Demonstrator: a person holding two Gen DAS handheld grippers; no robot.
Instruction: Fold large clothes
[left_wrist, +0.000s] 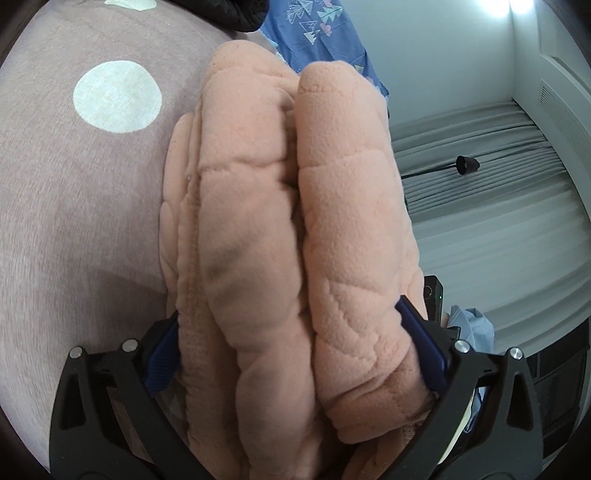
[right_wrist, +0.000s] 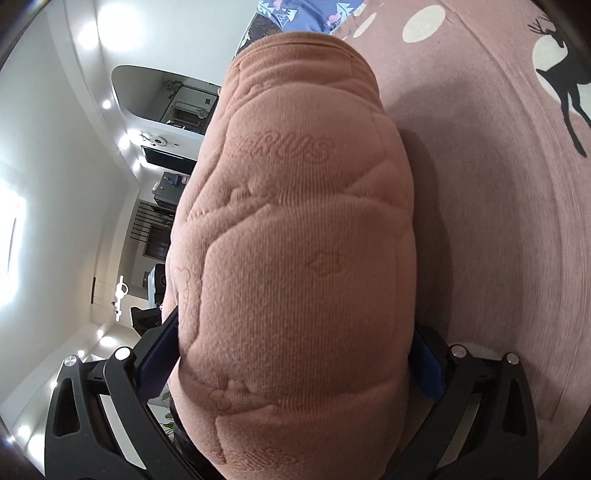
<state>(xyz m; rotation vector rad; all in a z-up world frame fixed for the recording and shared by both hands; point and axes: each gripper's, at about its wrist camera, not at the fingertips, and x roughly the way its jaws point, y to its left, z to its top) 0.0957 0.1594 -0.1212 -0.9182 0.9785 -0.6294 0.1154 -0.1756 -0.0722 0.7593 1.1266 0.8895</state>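
Observation:
A thick peach quilted fleece garment (left_wrist: 295, 240) is folded into a bulky bundle of several layers. My left gripper (left_wrist: 295, 343) is shut on one end of it, the blue pads (left_wrist: 421, 347) pressing both sides. My right gripper (right_wrist: 295, 358) is shut on the other end of the same garment (right_wrist: 295, 240), whose embossed face fills the view; one blue pad (right_wrist: 426, 369) shows at its right. The bundle is held beside the pink bedspread (left_wrist: 81, 192); I cannot tell whether it touches it.
The pink bedspread (right_wrist: 498, 184) has white dots (left_wrist: 117, 96) and a black deer print (right_wrist: 565, 85). A blue patterned cloth (left_wrist: 317, 29) lies beyond the bundle, with a black item (left_wrist: 229, 14) next to it. Grey curtains (left_wrist: 480, 177) and room furniture (right_wrist: 162, 206) lie off the bed.

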